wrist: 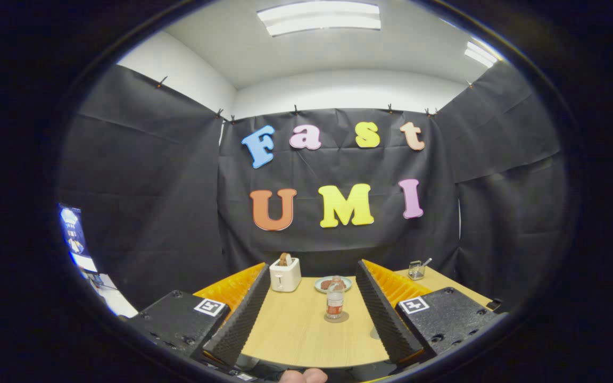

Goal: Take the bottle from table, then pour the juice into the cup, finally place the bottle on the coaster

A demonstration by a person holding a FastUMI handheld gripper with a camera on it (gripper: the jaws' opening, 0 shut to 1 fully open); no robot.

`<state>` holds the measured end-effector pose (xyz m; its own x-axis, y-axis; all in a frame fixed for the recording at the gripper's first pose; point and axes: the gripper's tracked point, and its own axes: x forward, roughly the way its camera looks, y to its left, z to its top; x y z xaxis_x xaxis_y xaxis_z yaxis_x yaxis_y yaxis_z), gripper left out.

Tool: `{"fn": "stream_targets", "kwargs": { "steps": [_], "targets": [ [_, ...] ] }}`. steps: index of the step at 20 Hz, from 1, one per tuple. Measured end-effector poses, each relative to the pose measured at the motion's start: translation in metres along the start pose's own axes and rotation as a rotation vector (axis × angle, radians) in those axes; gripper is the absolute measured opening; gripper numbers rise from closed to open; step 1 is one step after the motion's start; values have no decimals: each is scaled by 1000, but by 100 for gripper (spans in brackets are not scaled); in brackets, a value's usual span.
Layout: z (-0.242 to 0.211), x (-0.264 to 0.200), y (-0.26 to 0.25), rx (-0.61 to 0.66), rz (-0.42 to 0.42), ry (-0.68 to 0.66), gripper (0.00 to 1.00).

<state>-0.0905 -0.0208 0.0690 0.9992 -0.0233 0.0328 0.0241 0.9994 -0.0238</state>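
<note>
Beyond the spread fingers, the bottle (pixel 335 301) stands upright on the coaster (pixel 337 317), mid-table.

Gripper (pixel 312 314) jaws are wide apart and hold nothing; the bottle sits ahead of them, nearer the right finger, and well clear of both. Behind the bottle lies a plate (pixel 333 283) with food on it, close by; a toaster (pixel 285 274) stands to the bottle's left and farther back; a small glass cup (pixel 416 270) with a spoon in it stands well off to the bottle's right, past the right finger. All rest on the wooden table (pixel 296 335). Judging by this, either the task is finished or the grasp is not yet begun. If grasping, come in level and straight, centre the bottle's body between the fingers below the cap, and close gently so it does not tip toward the plate.
</note>
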Motion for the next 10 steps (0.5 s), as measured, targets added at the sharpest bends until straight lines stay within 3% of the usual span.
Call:
{"fn": "stream_targets", "kwargs": {
  "steps": [10],
  "targets": [
    [1, 5, -12, 16, -18, -6, 100]
  ]
}}
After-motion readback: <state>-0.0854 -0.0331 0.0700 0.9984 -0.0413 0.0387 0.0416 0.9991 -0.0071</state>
